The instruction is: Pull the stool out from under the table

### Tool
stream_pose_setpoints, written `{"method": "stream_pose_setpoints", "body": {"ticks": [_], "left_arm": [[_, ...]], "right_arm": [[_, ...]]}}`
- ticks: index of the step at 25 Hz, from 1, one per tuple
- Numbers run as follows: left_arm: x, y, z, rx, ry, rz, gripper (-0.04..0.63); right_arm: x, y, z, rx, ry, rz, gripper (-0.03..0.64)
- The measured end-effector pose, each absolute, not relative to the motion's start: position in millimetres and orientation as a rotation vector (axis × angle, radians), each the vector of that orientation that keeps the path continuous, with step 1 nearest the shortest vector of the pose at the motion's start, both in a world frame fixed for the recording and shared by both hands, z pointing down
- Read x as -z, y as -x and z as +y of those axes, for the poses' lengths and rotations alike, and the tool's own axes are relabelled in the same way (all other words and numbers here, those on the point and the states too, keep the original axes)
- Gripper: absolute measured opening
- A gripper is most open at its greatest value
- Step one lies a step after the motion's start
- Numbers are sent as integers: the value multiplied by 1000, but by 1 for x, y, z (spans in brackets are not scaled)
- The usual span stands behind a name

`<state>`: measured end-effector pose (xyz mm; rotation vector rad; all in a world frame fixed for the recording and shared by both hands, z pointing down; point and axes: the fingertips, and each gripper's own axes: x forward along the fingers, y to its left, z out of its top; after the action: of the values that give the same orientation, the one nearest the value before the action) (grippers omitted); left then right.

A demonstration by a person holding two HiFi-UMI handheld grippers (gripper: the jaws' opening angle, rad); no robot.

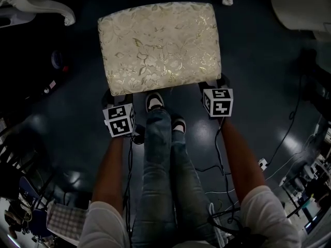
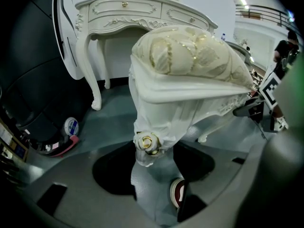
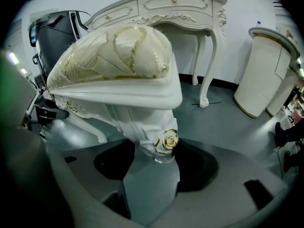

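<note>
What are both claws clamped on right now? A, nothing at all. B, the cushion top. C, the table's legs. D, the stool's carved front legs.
D: each gripper view shows a carved white leg of the stool pinched between the jaws, for left claw and right claw alike.

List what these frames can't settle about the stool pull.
- Stool legs: head view, hidden under its cushion.
- Gripped legs' feet: gripper views, hidden behind the bodies of the left gripper and right gripper.
- Jaws: head view, hidden under both grippers' bodies and the seat edge.
- Table: head view, cut off by the top edge; only leg ends show.
</note>
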<state>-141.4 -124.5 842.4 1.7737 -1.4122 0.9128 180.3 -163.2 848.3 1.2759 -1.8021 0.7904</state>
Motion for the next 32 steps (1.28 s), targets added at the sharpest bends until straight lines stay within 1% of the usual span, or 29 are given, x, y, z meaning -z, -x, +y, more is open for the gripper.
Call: {"method": "stream_pose_setpoints", "body": {"ticks": [12, 19, 26, 29, 32], "left_arm": [[-843, 139, -124, -880, -1800, -1407, 250], [-840, 143, -113, -823, -1707, -1457, 250], [-800, 142, -85, -793, -1590, -1499, 249], [-764, 141, -92, -728, -1592, -1517, 247], [-711, 135, -100, -647, -1623, -1520, 246]], "right_arm": [[-853, -181, -163, -825, -1278, -1813, 262], [-846, -183, -156, -848, -1310, -1790, 262], [-807, -206, -135, -859, -1333, -1716, 259], [-775, -218, -139, -845, -1423, -1681, 162], [-727, -216, -140, -866, -1486, -1708, 122]]}}
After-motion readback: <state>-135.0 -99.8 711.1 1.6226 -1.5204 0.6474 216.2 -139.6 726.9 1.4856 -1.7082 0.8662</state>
